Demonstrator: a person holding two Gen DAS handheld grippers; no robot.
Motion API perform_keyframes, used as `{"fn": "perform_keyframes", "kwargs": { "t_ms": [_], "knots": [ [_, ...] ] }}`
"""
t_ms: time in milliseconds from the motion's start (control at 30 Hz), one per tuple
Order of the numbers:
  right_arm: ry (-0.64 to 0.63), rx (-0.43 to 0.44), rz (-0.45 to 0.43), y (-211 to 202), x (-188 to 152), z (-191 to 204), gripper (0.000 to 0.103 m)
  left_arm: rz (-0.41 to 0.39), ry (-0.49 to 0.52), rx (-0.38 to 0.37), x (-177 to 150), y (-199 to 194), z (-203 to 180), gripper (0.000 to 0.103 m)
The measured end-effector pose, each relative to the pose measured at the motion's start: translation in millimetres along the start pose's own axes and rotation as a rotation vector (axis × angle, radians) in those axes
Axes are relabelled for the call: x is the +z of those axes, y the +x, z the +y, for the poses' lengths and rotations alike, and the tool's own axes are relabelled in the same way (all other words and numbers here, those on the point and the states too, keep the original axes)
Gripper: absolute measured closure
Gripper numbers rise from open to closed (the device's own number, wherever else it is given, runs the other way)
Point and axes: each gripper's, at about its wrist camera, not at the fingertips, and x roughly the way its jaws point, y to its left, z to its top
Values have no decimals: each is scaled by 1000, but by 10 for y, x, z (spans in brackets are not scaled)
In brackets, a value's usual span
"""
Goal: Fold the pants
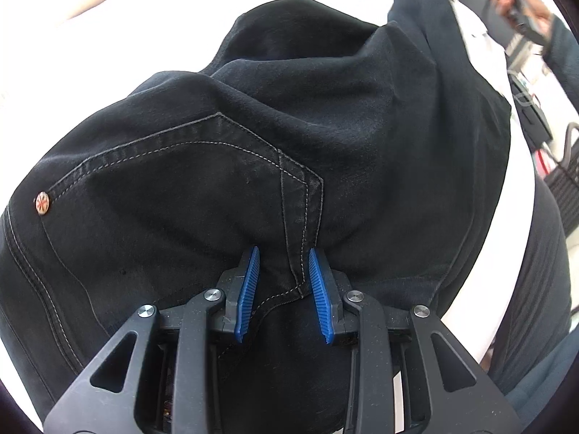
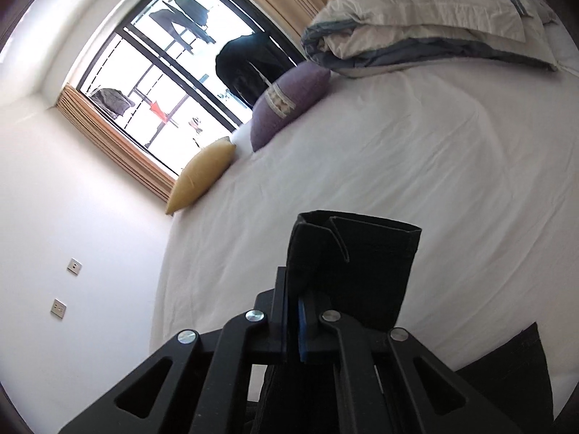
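Black denim pants with pale stitching and a copper rivet fill the left wrist view, lying bunched on a white bed. My left gripper sits on them with its blue pads apart on either side of the crotch seam. In the right wrist view my right gripper is shut on the hem ends of the pants legs, held above the bed sheet. More black cloth hangs at lower right.
A purple cushion and a yellow cushion lie by the window. A folded quilt sits at the bed's far end. The person's hand on the other gripper and a dark basket show at right.
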Motion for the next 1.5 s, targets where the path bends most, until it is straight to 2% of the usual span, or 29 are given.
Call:
{"fn": "perform_keyframes", "kwargs": {
  "t_ms": [100, 200, 300, 367, 433, 500, 600, 733, 867, 967, 1033, 1167, 1300, 1367, 1433, 1500],
  "knots": [
    [-64, 58, -73, -296, 193, 313, 99, -15, -42, 2, -15, -23, 24, 75],
    [-78, 32, -113, -578, 23, 253, 99, -19, -78, 4, -27, -33, 45, 75],
    [131, -6, -163, -884, -404, -463, 99, -20, -85, 16, -52, -53, 54, 75],
    [301, -73, -175, -1015, -797, -1050, 98, -19, -88, 19, -64, -63, 58, 75],
    [414, -147, -172, -1124, -1177, -1475, 98, -15, -106, 12, -68, -73, 81, 75],
    [495, -206, -155, -1180, -1476, -1783, 98, -12, -114, 12, -59, -94, 99, 75],
    [562, -235, -133, -1200, -1730, -2057, 99, 1, -112, 25, 12, -99, 74, 75],
    [619, -174, -147, -1310, -1830, -2122, 98, 22, -111, 45, 70, -93, 45, 75],
    [620, -113, -175, -1440, -1741, -2021, 98, 46, -106, 47, 155, -99, 41, 74],
    [659, -193, -110, -1360, -1816, -2171, 98, 66, -87, 42, 210, -57, 34, 74],
    [728, -231, -67, -1267, -1944, -2351, 99, 81, -65, 38, 252, -47, 29, 74],
    [738, -251, -92, -1348, -2005, -2294, 100, 107, -12, 47, 297, -52, -21, 74],
    [738, -244, -124, -1523, -1994, -2164, 99, 106, -15, 38, 303, -65, -7, 74],
    [708, -274, -102, -1514, -1972, -2148, 99, 103, -11, 36, 295, -55, -25, 74],
    [731, -294, -58, -1412, -2033, -2297, 100, 99, -6, 27, 294, -45, -23, 74],
    [757, -245, -44, -1327, -2087, -2410, 102, 96, -6, 16, 279, -34, 6, 74]
  ]
}}
